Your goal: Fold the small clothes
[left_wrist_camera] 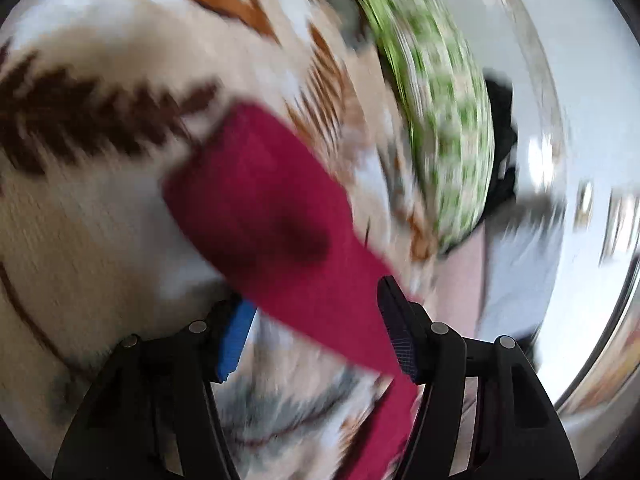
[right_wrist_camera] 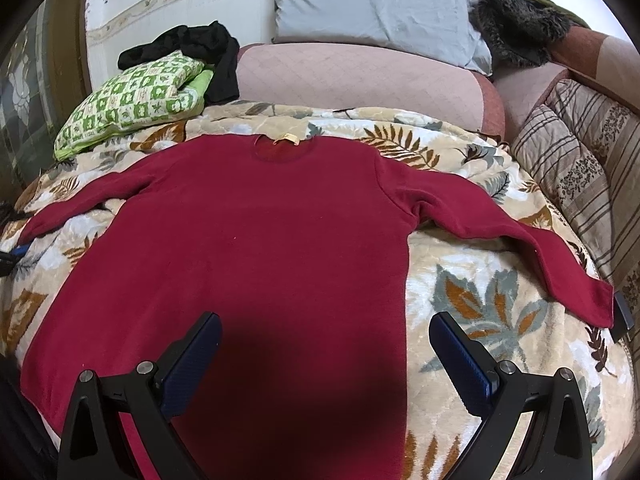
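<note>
A dark red long-sleeved knit sweater [right_wrist_camera: 256, 240] lies flat and face up on the leaf-patterned bed blanket [right_wrist_camera: 480, 300]. Its round neckline, with a small yellowish label, points toward the pillows, and its hem lies nearest the right wrist camera. Both sleeves are spread outward; the one on the right of the right wrist view angles down to its cuff near the bed's edge. In the blurred left wrist view the other sleeve runs diagonally, touching one finger of the left gripper [left_wrist_camera: 316, 332].
</note>
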A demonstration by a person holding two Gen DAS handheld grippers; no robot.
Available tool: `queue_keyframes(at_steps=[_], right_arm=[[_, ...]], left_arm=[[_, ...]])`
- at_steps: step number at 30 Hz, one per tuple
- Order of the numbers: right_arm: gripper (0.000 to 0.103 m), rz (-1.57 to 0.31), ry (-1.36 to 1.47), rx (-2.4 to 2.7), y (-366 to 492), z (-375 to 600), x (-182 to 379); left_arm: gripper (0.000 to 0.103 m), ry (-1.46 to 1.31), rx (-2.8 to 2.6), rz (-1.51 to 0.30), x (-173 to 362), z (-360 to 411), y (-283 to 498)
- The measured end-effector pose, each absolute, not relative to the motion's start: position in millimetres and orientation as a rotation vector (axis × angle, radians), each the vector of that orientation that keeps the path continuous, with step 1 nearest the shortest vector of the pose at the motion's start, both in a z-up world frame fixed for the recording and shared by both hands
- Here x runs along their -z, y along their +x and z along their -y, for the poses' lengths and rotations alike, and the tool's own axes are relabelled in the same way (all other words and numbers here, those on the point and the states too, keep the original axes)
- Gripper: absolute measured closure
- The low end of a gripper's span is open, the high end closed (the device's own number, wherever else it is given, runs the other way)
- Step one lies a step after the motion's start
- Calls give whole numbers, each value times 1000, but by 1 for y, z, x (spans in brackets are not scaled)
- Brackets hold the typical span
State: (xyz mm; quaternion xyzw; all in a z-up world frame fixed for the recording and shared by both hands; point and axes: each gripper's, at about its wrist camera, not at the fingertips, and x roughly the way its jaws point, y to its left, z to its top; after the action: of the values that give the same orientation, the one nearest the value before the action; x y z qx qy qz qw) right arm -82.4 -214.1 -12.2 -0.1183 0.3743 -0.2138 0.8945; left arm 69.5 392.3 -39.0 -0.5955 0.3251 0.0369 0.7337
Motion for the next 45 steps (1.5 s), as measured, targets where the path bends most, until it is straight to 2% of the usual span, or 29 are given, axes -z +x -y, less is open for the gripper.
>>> queue_keyframes(at_steps=[6,9,11,12,13,16,20,24,26,31,35,38,42,45], right_arm=[[0,-772,-219,452,-84,220,10],[0,-774,-225,445,-83,218,11],[0,-776,-231,438,-83,216,11],[0,-776,-234,436,-83,216,12],[0,-775,-235,437,-83,216,11],[0,-767,-222,438,-84,217,9],[0,-750,-210,434,-86,217,4],[0,-733,-208,425,-88,215,2],[0,-733,-206,422,-87,214,2],[0,-752,-185,390,-79,216,4],[0,-721,-91,289,-57,222,-15],[0,-711,34,196,-26,228,-22],[0,-810,244,93,30,241,1],[0,-818,314,70,54,245,17]], left_arm=[[42,-1318,-214,-545,36,-400,46],[49,-1253,-246,-584,35,-395,51],[68,-1237,-273,-609,34,-393,55],[90,-1232,-299,-634,37,-393,53],[95,-1229,-330,-656,39,-394,51],[96,-1126,-445,-648,24,-385,43],[97,-866,-466,-550,-36,-346,48],[97,-692,-258,-469,-90,-281,78],[97,-666,-46,-486,-98,-236,102],[97,-683,275,-565,-77,-137,125],[97,-572,403,-701,-35,-62,125],[97,-512,437,-820,-3,-29,127],[96,-462,425,-888,13,-9,122],[87,-467,423,-949,22,-1,123]])
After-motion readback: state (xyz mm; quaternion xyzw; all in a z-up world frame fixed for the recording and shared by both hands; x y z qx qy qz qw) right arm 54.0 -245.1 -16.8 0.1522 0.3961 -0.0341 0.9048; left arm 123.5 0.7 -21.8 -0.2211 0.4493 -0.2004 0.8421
